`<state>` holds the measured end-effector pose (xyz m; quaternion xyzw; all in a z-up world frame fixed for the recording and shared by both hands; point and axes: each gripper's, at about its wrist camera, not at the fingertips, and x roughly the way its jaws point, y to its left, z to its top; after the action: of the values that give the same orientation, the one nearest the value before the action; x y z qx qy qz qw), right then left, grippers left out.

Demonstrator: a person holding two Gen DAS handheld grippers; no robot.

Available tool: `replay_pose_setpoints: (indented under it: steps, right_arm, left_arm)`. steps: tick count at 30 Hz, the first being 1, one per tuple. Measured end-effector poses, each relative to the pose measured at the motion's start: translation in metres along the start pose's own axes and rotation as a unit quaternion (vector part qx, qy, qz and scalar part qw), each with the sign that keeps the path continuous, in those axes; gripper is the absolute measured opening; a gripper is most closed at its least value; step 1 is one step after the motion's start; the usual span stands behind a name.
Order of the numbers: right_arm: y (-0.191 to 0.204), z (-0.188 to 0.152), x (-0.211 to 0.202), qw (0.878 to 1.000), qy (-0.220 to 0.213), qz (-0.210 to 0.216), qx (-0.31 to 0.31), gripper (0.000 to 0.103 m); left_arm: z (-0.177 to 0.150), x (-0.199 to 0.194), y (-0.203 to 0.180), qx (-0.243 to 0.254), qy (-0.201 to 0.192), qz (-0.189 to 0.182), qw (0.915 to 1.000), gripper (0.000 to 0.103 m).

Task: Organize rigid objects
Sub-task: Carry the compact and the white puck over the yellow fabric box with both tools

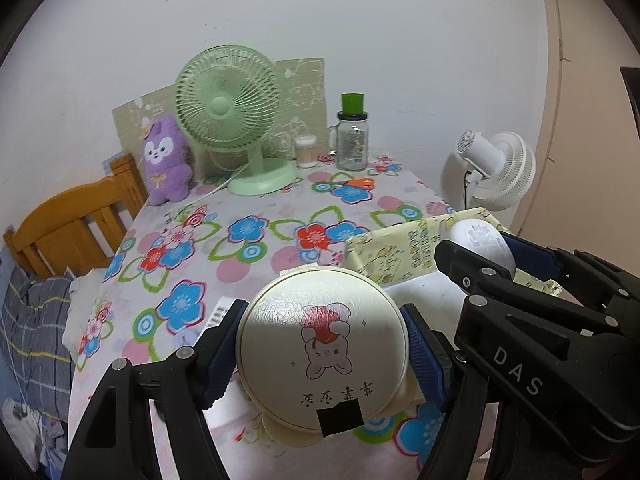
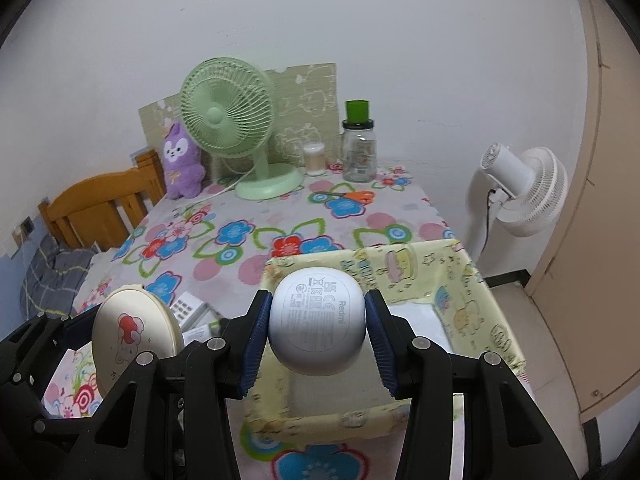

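My left gripper [image 1: 322, 354] is shut on a round cream case [image 1: 322, 344] with a bunny print, held above the flowered tablecloth [image 1: 240, 240]. It also shows in the right wrist view [image 2: 134, 344]. My right gripper [image 2: 317, 330] is shut on a white oval earbud case [image 2: 317, 320] marked Redmi, held over the open yellow fabric box [image 2: 472, 304]. In the left wrist view the earbud case [image 1: 482, 246] and the right gripper [image 1: 484, 258] are at the right, over the box [image 1: 396, 252].
At the table's back stand a green fan [image 1: 232, 116], a purple plush [image 1: 166, 160], a glass jar with green lid [image 1: 352, 140], a small cotton-swab tub [image 1: 306, 152] and orange scissors [image 1: 354, 183]. A white fan [image 2: 524, 188] stands right of the table. A wooden bed frame [image 1: 76, 224] is left.
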<state>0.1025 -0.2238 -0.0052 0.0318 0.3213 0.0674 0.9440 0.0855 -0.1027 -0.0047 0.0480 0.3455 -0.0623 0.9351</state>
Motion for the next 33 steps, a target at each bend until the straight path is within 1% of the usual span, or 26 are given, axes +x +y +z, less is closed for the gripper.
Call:
replay_pose_setpoints:
  steps: [9,18,25,33]
  right_arm:
    - [-0.033,0.007,0.005,1.000,0.001,-0.019,0.012,0.050]
    - [-0.056,0.011,0.014,0.999,0.005,-0.039,0.025,0.050]
    - [-0.068,0.012,0.024,0.998,0.016,-0.049,0.027,0.050]
    - [-0.078,0.012,0.043,0.998,0.035,-0.051,0.032,0.050]
  left_arm:
    - [0.013,0.016,-0.027,0.018,0.003,-0.022,0.9996,0.077]
    - [0.023,0.035,-0.046,0.033,0.010,-0.043,0.9985,0.077]
    - [0.027,0.054,-0.062,0.046,0.022,-0.063,0.9967,0.077]
    - [0.030,0.074,-0.069,0.050,0.043,-0.073,0.9951,0.077]
